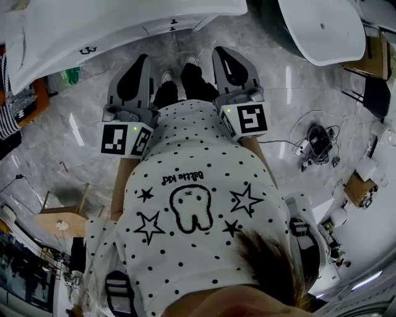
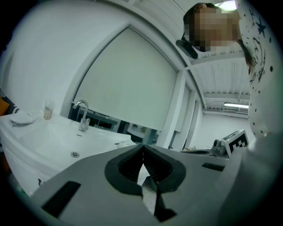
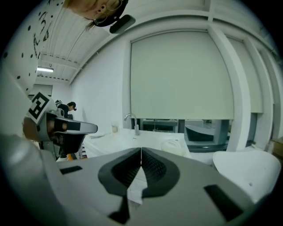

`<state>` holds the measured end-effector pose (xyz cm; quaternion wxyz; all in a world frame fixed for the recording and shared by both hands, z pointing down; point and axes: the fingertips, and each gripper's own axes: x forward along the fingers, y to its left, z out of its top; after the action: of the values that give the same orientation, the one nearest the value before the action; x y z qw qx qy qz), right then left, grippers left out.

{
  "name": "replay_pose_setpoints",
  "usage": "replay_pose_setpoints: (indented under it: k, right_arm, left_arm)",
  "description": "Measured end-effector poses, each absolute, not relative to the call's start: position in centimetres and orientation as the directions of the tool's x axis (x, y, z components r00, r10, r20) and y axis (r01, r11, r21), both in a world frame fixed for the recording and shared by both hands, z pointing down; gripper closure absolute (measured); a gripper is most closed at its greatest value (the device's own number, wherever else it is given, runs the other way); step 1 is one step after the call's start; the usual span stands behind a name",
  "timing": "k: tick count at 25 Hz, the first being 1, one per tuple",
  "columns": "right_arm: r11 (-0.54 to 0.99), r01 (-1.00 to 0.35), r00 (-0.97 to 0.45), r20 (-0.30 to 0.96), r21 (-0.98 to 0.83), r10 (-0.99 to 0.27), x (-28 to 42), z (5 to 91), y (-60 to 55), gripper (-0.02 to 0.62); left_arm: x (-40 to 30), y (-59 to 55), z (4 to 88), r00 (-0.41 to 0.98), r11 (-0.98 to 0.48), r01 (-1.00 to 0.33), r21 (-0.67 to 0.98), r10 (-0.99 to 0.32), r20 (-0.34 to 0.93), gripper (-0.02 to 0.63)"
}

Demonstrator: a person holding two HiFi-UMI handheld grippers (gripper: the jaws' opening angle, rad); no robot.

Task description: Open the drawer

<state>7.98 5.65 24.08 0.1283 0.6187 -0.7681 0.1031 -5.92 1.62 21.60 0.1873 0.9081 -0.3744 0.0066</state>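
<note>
Head view: a person in a spotted shirt stands on the marble floor (image 1: 74, 130) before a white counter (image 1: 93, 18), with the left tongs (image 1: 141, 62) and the right tongs (image 1: 224, 52) held out ahead, well short of it. Both gripper views show the jaws clenched tip to tip with nothing between them. The drawer (image 1: 133, 36) appears to sit shut in the counter's front face, marked by what look like small dark pulls (image 1: 173, 23), one towards each end.

The likely trouble starts with those clenched jaws: brought in as they are, they would only knock against a pull and not take it. The pulls look small and shallow, so a loose or off-centre bite could slip off as the drawer is drawn. With more than one pull on the front, the wrong one could be taken. The person's shoes (image 1: 179, 69) stand near the counter's foot, so a drawer drawn out could meet the legs. A bathtub (image 1: 322, 28) stands at the right.
</note>
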Motion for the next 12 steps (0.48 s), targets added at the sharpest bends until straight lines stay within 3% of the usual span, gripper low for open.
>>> replay_pose_setpoints:
  k: [12]
  right_arm:
    - [0.267,-0.964,-0.256,0.290,-0.001,-0.922,12.6,23.2,2.5,0.581]
  left_arm:
    - [-1.9,-1.2,20.4,0.682,-0.639,-0.726,0.255,-0.718,0.141,0.600]
